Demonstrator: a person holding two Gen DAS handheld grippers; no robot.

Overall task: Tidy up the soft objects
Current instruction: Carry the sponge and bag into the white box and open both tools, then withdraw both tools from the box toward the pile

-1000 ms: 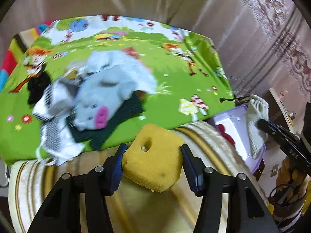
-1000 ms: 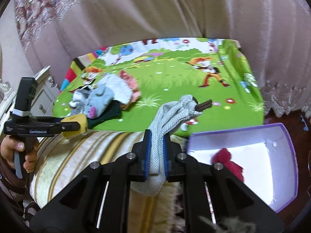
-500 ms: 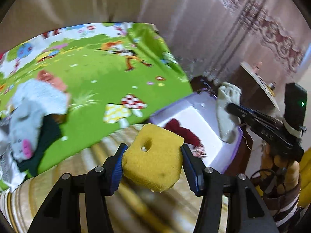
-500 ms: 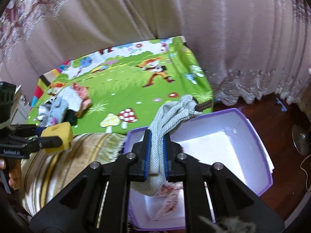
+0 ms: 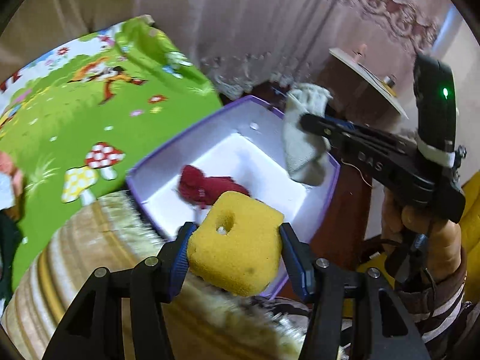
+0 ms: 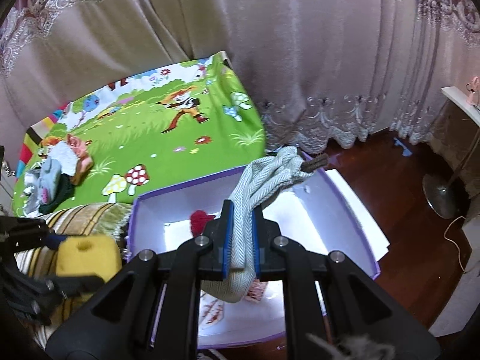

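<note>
While both loads hang over the purple-rimmed white box (image 5: 300,210), left gripper (image 5: 237,246) jaws are easing open around the yellow foam sponge block (image 5: 237,240), pads still touching; right gripper (image 6: 240,237) pinches the grey herringbone cloth (image 6: 258,186) tight. Looks staged for dropping beside the red knit item (image 5: 207,186).

A box (image 6: 354,207) is sitting on the floor (image 6: 399,186) just off the bed's (image 6: 168,138) near right corner. A knitted piece (image 5: 207,186) is lying inside the box. A pile of soft toys and cloths (image 6: 54,180) is resting near the bed's left edge. Curtains (image 6: 300,45) are hanging behind both.
</note>
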